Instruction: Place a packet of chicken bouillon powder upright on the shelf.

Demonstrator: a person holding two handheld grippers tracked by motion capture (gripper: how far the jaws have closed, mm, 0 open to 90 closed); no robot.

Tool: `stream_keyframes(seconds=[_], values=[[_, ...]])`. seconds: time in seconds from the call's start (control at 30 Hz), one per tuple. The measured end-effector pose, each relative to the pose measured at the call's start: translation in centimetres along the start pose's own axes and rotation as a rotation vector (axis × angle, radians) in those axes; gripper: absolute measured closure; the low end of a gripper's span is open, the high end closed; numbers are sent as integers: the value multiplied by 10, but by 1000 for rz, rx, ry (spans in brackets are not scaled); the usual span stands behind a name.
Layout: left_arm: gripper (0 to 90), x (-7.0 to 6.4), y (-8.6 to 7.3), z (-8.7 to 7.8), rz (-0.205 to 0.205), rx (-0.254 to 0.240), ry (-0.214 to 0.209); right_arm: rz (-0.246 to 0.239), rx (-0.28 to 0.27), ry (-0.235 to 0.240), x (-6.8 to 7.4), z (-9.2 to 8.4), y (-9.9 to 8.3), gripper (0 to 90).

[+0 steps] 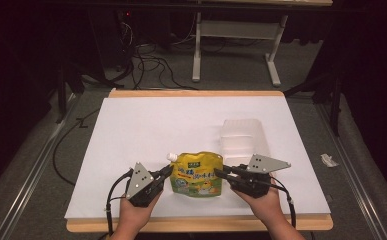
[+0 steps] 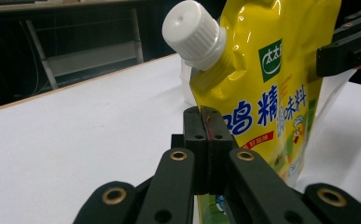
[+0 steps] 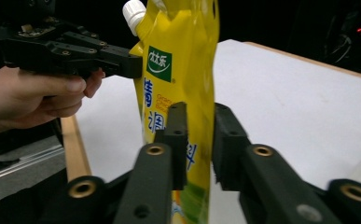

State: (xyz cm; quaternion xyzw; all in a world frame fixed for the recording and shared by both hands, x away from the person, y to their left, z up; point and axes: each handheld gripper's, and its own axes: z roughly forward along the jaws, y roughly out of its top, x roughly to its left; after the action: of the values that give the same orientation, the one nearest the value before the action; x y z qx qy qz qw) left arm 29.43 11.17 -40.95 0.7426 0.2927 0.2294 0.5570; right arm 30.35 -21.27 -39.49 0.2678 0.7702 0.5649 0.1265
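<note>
High view puts your yellow pouch point(image 1: 197, 173) at lower centre of the desk point(image 1: 146, 130), glossy soft plastic, its ribbed white cap point(image 1: 171, 157) pointing upper left. Your left gripper point(image 1: 167, 172) is clenched on its left edge; your right gripper point(image 1: 220, 174) straddles the right edge, jaws slightly released.

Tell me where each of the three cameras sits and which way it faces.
High view: above the person's side, looking forward and down on the white table; both hands, left gripper and right gripper flank the yellow pouch.
Left gripper view: rides the left gripper, facing the pouch's white cap.
Right gripper view: rides the right gripper, jaws astride the pouch; the other hand beyond.
All three share the pouch.
</note>
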Motion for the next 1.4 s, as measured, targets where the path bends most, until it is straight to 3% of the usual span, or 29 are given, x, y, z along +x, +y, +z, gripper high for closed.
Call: stream_keyframes(seconds=[0.13,0.2,0.3,0.43,0.6,0.73,1.03,1.2,1.4], values=[[896,-1,-1,-2,-7,-2,-4,29,25,59,-1,6,0,660],[888,0,-1,-2,-11,-1,-6,47,67,104,-1,16,-2,620],[880,0,-2,-2,-18,0,-4,45,84,112,0,20,-1,616],[862,1,-2,-2,-24,2,-8,33,134,128,3,30,-1,652],[829,1,-2,-1,-26,9,-5,33,181,135,6,40,-3,812],[759,4,-2,-2,-48,12,6,45,183,132,5,40,-3,870],[580,10,-3,-4,-85,8,8,67,134,109,6,35,-2,878],[532,14,-8,-8,-76,50,2,71,118,100,5,32,0,879],[474,25,-19,-20,-103,90,18,64,99,95,5,29,1,879]])
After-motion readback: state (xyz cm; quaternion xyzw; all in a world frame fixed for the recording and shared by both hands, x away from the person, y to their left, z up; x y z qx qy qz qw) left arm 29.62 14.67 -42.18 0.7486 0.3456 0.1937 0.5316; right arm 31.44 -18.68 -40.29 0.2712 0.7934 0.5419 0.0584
